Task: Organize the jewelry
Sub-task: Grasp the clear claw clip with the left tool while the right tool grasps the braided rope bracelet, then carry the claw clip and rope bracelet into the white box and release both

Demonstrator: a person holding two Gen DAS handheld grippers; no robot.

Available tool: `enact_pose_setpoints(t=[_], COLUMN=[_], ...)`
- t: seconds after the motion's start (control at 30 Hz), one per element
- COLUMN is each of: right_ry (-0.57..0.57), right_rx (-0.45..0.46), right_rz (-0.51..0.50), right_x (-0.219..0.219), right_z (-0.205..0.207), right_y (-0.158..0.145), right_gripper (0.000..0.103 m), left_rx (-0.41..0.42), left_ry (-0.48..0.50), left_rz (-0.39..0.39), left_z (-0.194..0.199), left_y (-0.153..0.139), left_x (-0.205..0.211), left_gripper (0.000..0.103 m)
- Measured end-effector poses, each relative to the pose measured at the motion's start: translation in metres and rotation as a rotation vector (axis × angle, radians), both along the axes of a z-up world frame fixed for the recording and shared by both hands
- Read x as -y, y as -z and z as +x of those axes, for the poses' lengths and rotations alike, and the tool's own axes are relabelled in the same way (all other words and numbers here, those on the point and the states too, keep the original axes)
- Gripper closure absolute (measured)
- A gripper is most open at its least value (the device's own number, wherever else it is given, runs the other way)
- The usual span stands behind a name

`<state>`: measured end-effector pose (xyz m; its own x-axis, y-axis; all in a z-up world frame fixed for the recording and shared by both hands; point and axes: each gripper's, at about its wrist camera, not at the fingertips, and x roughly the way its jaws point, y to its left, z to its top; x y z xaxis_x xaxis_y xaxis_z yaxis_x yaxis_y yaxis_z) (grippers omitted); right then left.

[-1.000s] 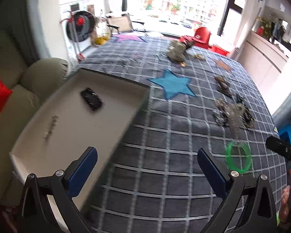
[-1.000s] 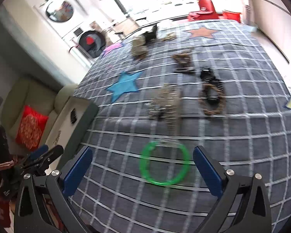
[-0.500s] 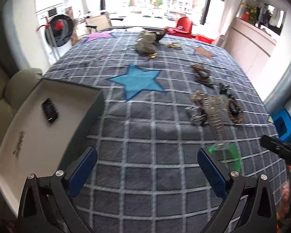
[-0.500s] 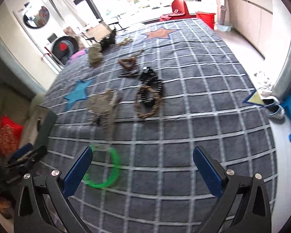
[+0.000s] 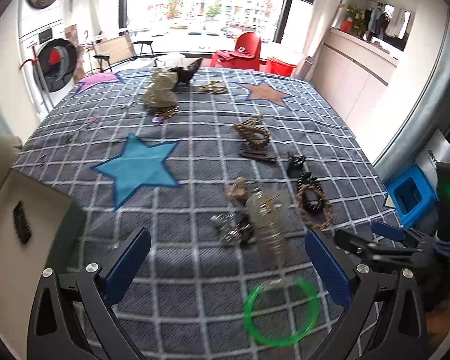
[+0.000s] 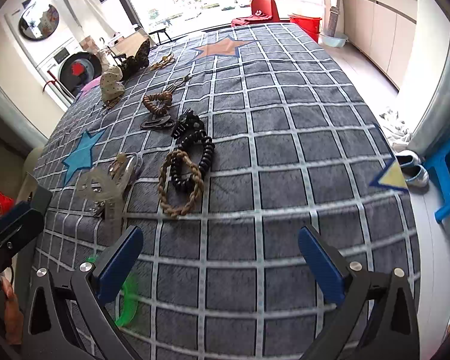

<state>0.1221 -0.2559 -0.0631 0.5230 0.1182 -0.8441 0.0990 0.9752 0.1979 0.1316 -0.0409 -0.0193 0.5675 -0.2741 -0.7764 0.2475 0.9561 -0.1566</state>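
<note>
Both claws are hanging wide and empty – left gripper (image 5: 225, 273) is nearing the green bangle (image 5: 281, 311), right gripper (image 6: 220, 262) is crowding in beside it – risking a collision or knocking the bangle away.

A grey checked cloth (image 5: 195, 156) with a blue star (image 5: 138, 168) covers the desk. Right of the star lie a brown braided bracelet (image 5: 315, 207), a black coil (image 6: 192, 162) and, nearer, a green bangle (image 5: 280, 312).

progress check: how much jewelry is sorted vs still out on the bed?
Done: only two small pieces lie in the white tray. In hand: nothing; left gripper and right gripper are both open. Left: green bangle, braided bracelet, black coil and the rest.
</note>
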Motion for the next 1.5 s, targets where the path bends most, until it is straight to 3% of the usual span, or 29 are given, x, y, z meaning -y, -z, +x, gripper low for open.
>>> enact_pose_setpoints(t=[0.07,0.23,0.3,0.4,0.43,0.53,0.63,0.7,0.77,1.5], right_ry=[-0.017,-0.062,-0.078,-0.097,-0.104,-0.112,-0.117,-0.125,-0.126,-0.058], right_rx=[0.0,0.007,0.022,0.032,0.036,0.042,0.045,0.044,0.042,0.061], right_rz=[-0.009,-0.031,-0.054,-0.08,-0.09,-0.118,-0.123,-0.116,-0.111,0.061], right_x=[-0.001,-0.007,-0.01,-0.014,-0.015,-0.018,-0.018,-0.019,-0.02,-0.004], right_z=[0.006,0.019,0.022,0.025,0.025,0.024,0.022,0.022,0.022,-0.009], right_y=[0.002,0.008,0.008,0.008,0.008,0.008,0.008,0.008,0.009,-0.016], right_gripper=[0.009,0.024,0.029,0.039,0.042,0.054,0.07,0.087,0.094,0.096], left_rx=[-0.003,-0.034,-0.047,-0.079,-0.081,-0.089,-0.092,-0.092,-0.092,0.037], left_ry=[0.014,0.033,0.039,0.047,0.049,0.058,0.068,0.068,0.069,0.085], left_rz=[-0.009,-0.035,-0.041,-0.041,-0.037,-0.029,-0.03,-0.03,-0.025,-0.081], left_z=[0.006,0.022,0.027,0.033,0.034,0.036,0.035,0.035,0.035,-0.002], left_y=[0.002,0.011,0.016,0.024,0.025,0.029,0.03,0.031,0.031,-0.014], left_x=[0.006,0.015,0.018,0.023,0.024,0.029,0.031,0.032,0.032,0.012], left_gripper=[0.006,0.007,0.019,0.024,0.031,0.036,0.053,0.054,0.064,0.065])
